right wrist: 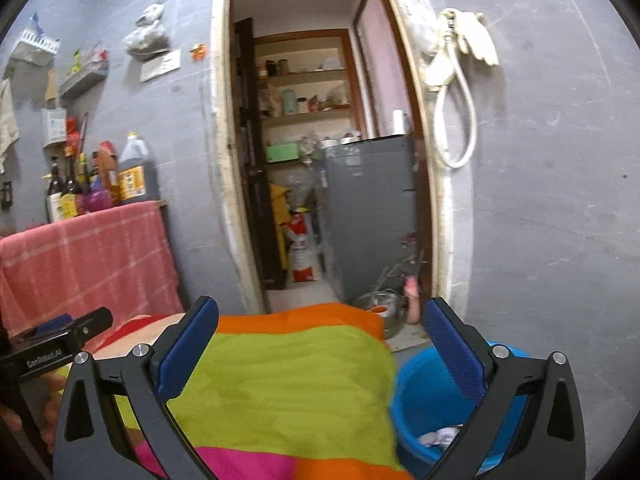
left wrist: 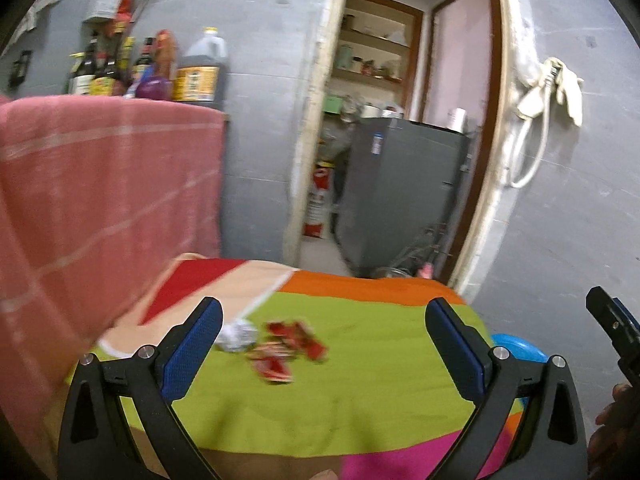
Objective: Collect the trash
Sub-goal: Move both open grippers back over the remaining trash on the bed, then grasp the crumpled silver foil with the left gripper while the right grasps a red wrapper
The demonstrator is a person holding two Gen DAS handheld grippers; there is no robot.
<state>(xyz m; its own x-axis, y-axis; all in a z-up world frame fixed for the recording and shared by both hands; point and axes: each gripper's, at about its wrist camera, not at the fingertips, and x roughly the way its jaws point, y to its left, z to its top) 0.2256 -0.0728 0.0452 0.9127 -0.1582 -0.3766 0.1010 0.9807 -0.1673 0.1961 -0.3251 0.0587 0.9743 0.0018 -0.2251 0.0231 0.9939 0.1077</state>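
Bright striped cloth [left wrist: 360, 392] in green, orange and pink covers the work surface, likely to keep trash visible. Round blue plastic tub [right wrist: 424, 400] sits at its 3 o'clock edge, within reach as the bin; pale scraps already inside. Remaining trash: torn red wrappers [left wrist: 288, 352] and a crumpled white paper ball [left wrist: 236, 334], at 11 o'clock mid-cloth. Left gripper [left wrist: 324, 344] spread wide, empty, touching nothing. Right gripper [right wrist: 320, 348] likewise released, empty.
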